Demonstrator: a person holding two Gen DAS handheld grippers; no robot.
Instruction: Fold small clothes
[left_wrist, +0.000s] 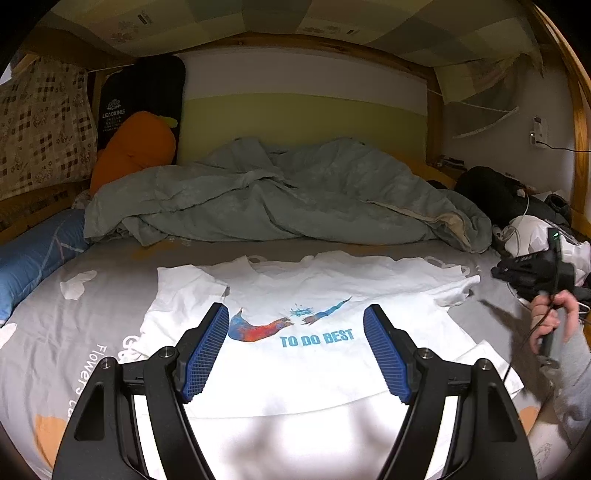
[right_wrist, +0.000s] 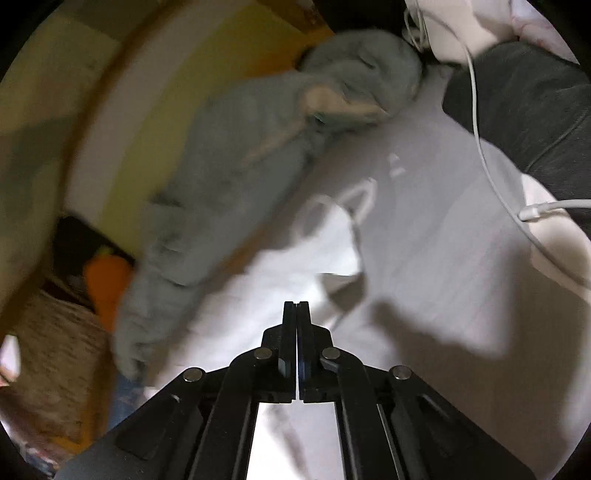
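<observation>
The left hand-held gripper (left_wrist: 295, 354) is hanging wide over one white shirt (left_wrist: 314, 280); the right hand-held gripper (right_wrist: 296, 306) is pinched closed, empty. One rumpled quilt (left_wrist: 280, 192) is lying beyond on the bed (left_wrist: 92, 288).

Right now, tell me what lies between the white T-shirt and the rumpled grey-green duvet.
Only a bare strip of grey bedsheet separates the white T-shirt from the duvet; the left wrist view shows it.

Both handheld tools are matte black linkages pinned with round silver screws, the left gripper (left_wrist: 295, 354) wearing ribbed blue pads (left_wrist: 207, 354) on its fingers, the right gripper (right_wrist: 296, 314) showing thin blue pad edges, while the person's hand (left_wrist: 554, 317) emerges from a grey sleeve (left_wrist: 576, 384) beside a thin black cable (left_wrist: 524, 343).
</observation>
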